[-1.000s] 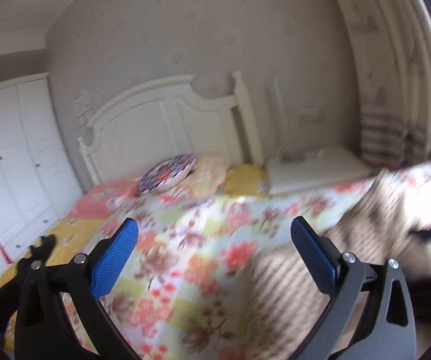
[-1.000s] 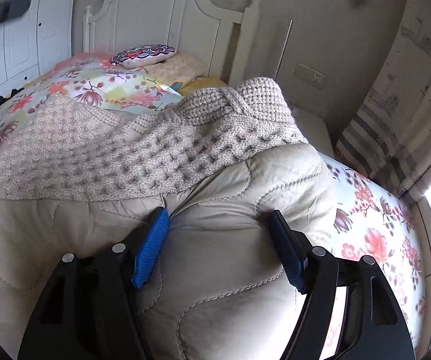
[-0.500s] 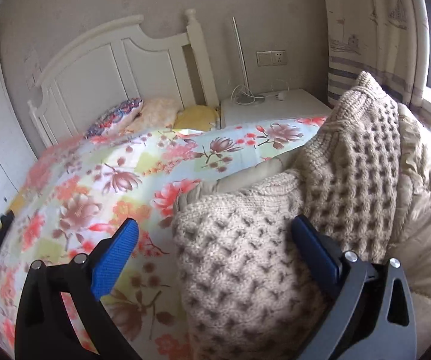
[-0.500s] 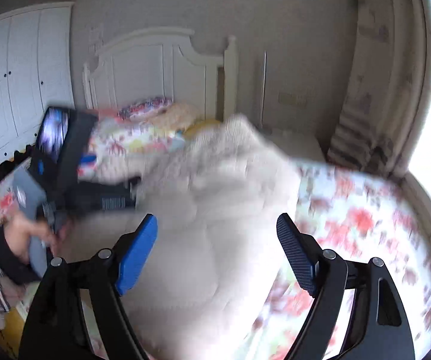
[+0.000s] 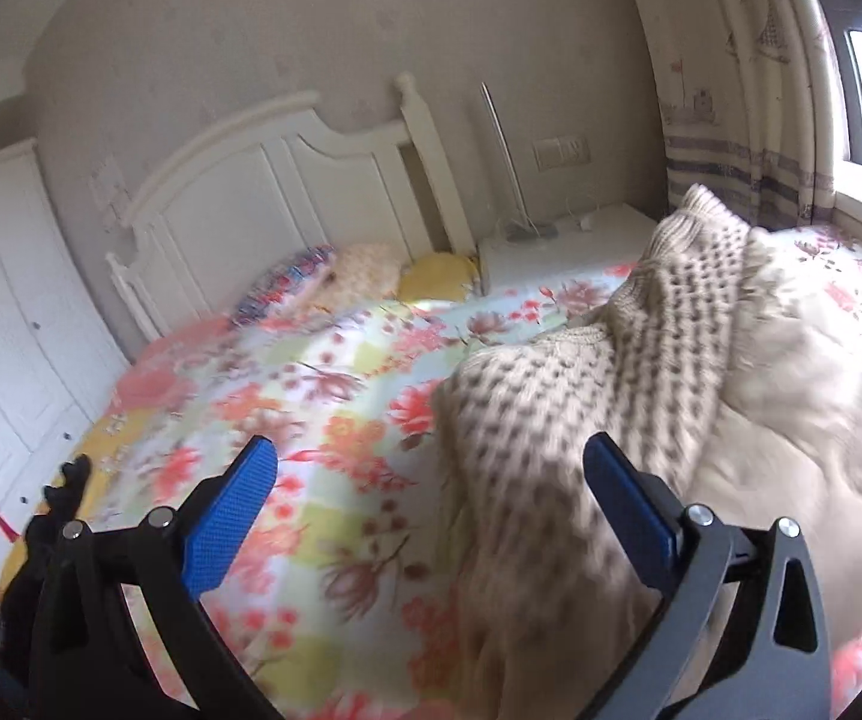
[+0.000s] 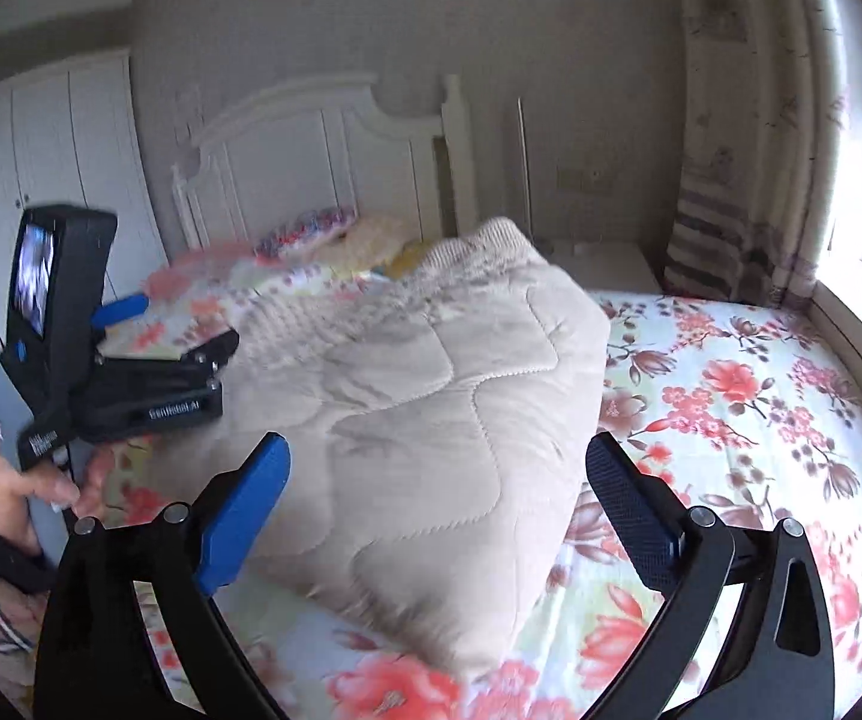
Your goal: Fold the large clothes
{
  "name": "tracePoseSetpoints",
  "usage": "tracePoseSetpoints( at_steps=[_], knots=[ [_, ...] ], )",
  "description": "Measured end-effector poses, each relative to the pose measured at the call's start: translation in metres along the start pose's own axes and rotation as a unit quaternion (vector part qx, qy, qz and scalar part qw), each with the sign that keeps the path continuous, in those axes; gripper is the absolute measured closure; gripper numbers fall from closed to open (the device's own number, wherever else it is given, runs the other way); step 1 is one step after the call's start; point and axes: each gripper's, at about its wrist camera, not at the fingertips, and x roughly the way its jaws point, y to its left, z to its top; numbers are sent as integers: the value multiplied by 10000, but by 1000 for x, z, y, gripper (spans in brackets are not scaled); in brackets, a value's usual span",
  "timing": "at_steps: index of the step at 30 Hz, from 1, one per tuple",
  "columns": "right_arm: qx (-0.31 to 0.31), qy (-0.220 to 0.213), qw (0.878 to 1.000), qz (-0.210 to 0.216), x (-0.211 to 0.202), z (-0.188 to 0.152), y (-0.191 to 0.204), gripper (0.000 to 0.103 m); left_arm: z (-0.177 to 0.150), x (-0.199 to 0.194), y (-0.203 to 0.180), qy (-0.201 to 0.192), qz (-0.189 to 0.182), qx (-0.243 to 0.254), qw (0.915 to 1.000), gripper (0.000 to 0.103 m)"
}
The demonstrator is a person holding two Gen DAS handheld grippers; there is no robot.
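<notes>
A beige quilted coat (image 6: 431,396) lies in a folded heap on the floral bed sheet (image 6: 760,420), with a beige chunky-knit sweater (image 5: 580,420) draped over its far left side. My right gripper (image 6: 436,504) hovers above the coat's near edge. Its jaws are opening wide and the pads touch nothing. My left gripper (image 5: 431,510) is open too, with the sweater's near edge just ahead of its right pad (image 5: 628,516) and free of both pads. In the right wrist view the left gripper (image 6: 173,330) sits left of the heap, held by a hand (image 6: 17,492).
A white headboard (image 5: 287,192) with pillows (image 5: 335,276) stands at the far end of the bed. A white nightstand (image 5: 562,240) and a curtain (image 6: 730,180) by the window are at the right. White wardrobe doors (image 5: 5,312) run along the left.
My right gripper has let go of the quilted coat, drawn back and spread its jaws wide. The left gripper has swung in beside the sweater and dropped lower, staying open.
</notes>
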Motion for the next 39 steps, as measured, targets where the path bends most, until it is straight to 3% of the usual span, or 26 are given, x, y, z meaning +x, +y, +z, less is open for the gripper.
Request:
tracePoseSetpoints(
  at_steps=[4, 9, 13, 16, 22, 39],
  knots=[
    [-18, -253, 9996, -96, -46, -17, 10, 4, -12, -63, 0, -472, -6, -48, 9989, 2],
    [-1, -274, 9984, -497, -86, -38, 15, 4, -34, -123, -8, -512, 94, -251, 9983, 2],
    [238, -135, 9977, -628, -101, -53, 9, 4, -51, -158, -6, -498, -374, -568, 9964, 2],
    [315, -13, 9973, -668, -102, -61, 7, 4, -61, -177, 0, -592, -441, -824, 9939, 2],
    [421, 92, 9971, -632, -99, -64, 14, 4, -75, -194, 2, -590, -420, -1063, 9917, 2],
    [230, 242, 9982, -505, -94, -73, 31, 4, -94, -195, 2, -403, -483, -945, 9935, 2]
  ],
)
